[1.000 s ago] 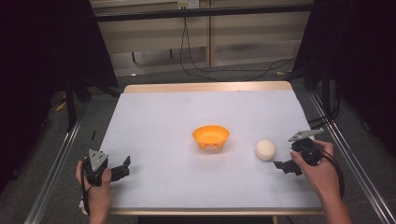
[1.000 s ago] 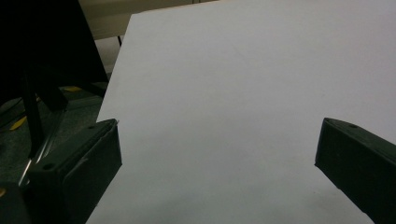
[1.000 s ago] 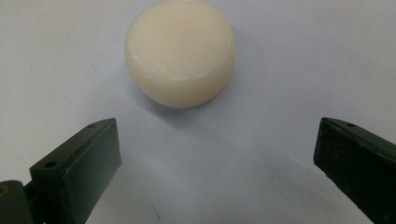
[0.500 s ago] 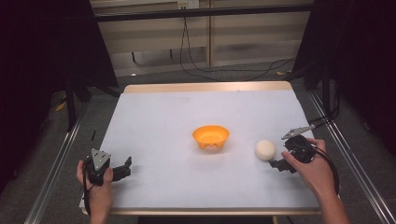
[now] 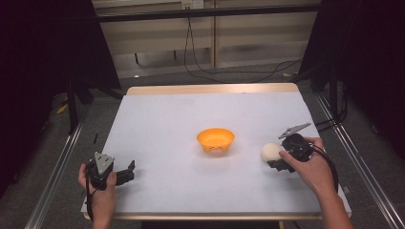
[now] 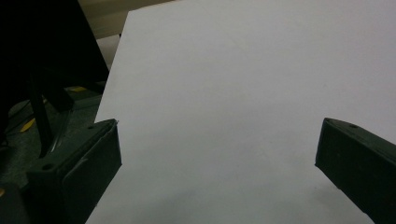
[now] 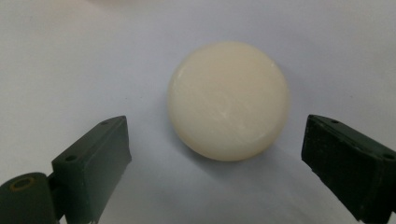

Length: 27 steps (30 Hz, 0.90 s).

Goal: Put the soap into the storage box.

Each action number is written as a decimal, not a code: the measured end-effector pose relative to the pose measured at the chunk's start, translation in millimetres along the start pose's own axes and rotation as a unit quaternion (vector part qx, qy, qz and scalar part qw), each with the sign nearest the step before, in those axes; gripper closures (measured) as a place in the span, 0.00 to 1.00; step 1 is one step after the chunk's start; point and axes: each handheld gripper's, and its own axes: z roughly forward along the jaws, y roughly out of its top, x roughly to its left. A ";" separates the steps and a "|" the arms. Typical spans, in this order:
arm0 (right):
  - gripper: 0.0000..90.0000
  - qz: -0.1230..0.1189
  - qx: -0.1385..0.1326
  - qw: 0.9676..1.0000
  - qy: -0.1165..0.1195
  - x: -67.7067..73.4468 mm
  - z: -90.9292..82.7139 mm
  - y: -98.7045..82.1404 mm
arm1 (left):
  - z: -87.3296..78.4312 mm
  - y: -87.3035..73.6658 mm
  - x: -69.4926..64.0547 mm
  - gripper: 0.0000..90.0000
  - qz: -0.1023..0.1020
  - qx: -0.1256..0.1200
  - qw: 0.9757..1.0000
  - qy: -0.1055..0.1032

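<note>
With my left gripper (image 5: 125, 173) idle at the near left corner of the white table (image 5: 191, 114), jaws spread on nothing, I'd centre my right gripper's (image 7: 215, 154) wide-open jaws around the cream ball (image 7: 228, 99) right of the orange bowl (image 5: 215, 139), then close gently so it cannot roll.

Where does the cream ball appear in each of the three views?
High view: the cream ball lies on the white table, right of the orange bowl, just ahead of the right gripper.
Left gripper view: not in it.
Right gripper view: the ball sits centre, ahead of the open fingers.
Shared landmark: the white table.
</note>
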 end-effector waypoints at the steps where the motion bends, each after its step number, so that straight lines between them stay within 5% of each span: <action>1: 0.09 -0.001 0.000 1.000 -0.002 -0.5 1.5 0.8 | 0.1 0.0 0.1 0.00 0.000 0.000 1.000 0.000; 15: 0.11 0.017 0.015 1.000 0.001 -3.4 17.6 10.5 | 0.6 0.2 0.4 0.00 -0.002 0.002 1.000 -0.001; 27: 0.24 0.016 0.027 0.999 -0.009 -3.2 29.2 15.0 | 0.8 0.3 0.4 0.00 -0.002 0.004 1.000 -0.003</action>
